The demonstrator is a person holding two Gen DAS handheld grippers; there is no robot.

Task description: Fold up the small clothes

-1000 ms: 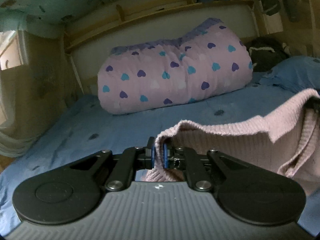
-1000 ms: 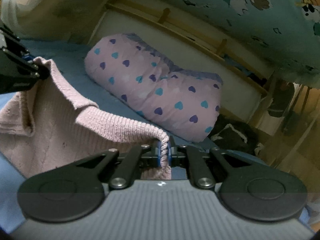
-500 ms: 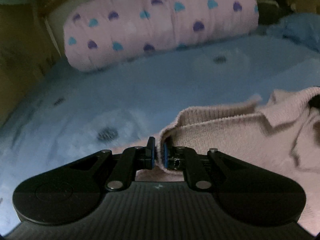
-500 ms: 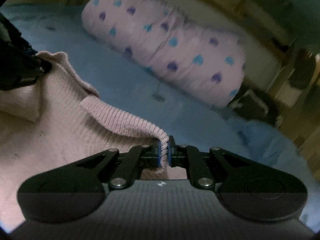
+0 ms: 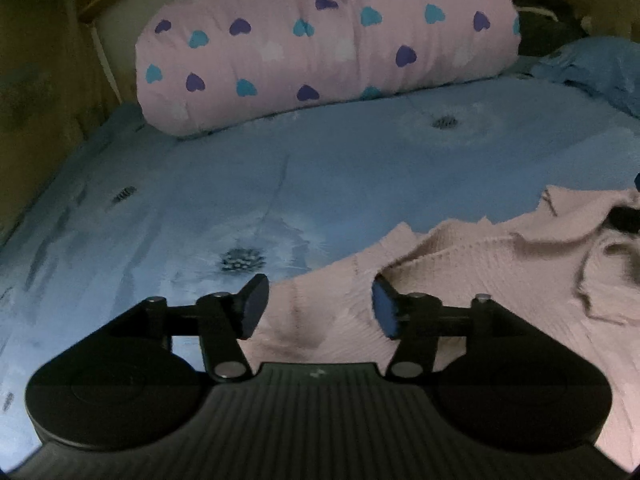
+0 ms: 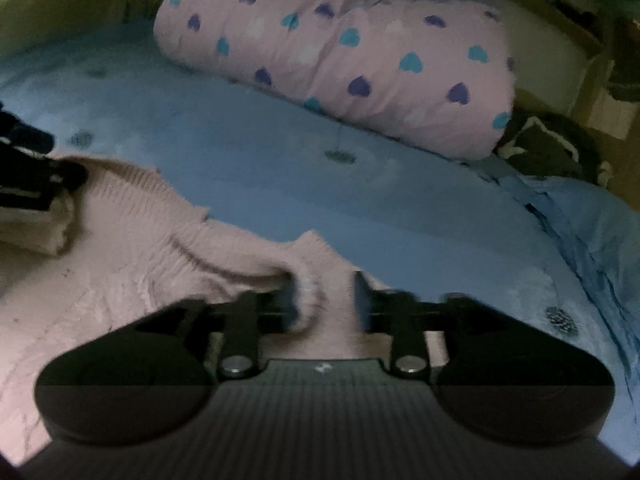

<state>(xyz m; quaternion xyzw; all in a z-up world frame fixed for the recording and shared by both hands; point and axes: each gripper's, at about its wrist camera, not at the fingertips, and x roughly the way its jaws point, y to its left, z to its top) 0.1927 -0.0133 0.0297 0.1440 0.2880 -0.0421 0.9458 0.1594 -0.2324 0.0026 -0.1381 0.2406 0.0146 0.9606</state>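
A pale pink knitted sweater lies rumpled on the blue bed sheet; it also shows in the right wrist view. My left gripper is open, its jaws spread just above the sweater's left edge. My right gripper is open over the sweater's right edge, a ribbed fold lying loose against its left finger. The left gripper shows dark at the left edge of the right wrist view.
A rolled pink quilt with hearts lies across the head of the bed, seen also in the right wrist view. A blue pillow and a dark garment lie at the right. A wooden bed frame borders the left.
Both grippers have come down from holding the sweater up and have opened. The sweater has dropped onto the sheet.
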